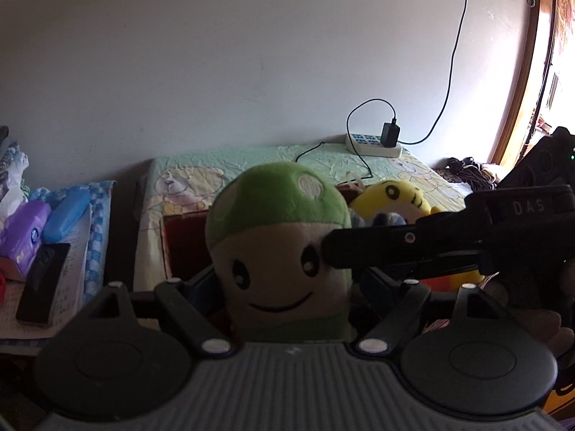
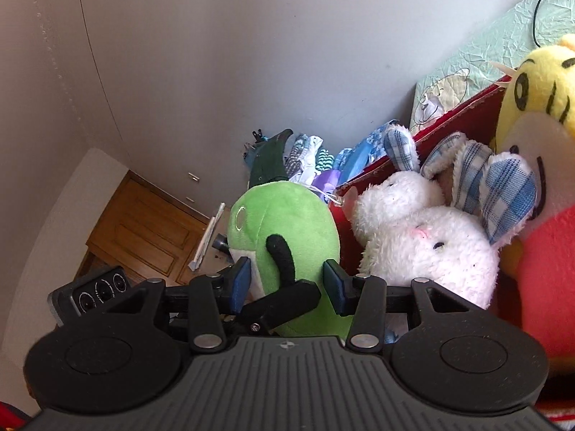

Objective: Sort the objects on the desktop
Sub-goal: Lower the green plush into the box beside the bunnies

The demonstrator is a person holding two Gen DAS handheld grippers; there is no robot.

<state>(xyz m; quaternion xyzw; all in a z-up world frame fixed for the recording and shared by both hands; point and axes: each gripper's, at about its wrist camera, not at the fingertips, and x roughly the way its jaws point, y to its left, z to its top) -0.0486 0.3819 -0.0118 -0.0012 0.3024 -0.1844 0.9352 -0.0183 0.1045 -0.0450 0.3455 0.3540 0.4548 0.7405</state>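
Seemingly a two-gripper handover: the green mushroom plush (image 1: pixel 276 248) sits between the left gripper (image 1: pixel 284 283) pads, jaws closed on its base, face to camera. The right gripper (image 2: pixel 284 283) straddles its cap, jaws spread, beside the red box (image 2: pixel 463 115) holding the white rabbits (image 2: pixel 424 237).

Claw hardware, both wrist views

We see on the left claw (image 1: pixel 284 280) a grey ribbed housing, two round black discs and black linkage arms pinned with silver rivets; its fingers carry blue pads (image 1: pixel 201 282). We find the same build on the right claw (image 2: pixel 285 280), with blue pads (image 2: pixel 241 280) and a small crosshair mark on the housing. Seen from the left, its black finger bears raised "DAS" lettering and one screw.
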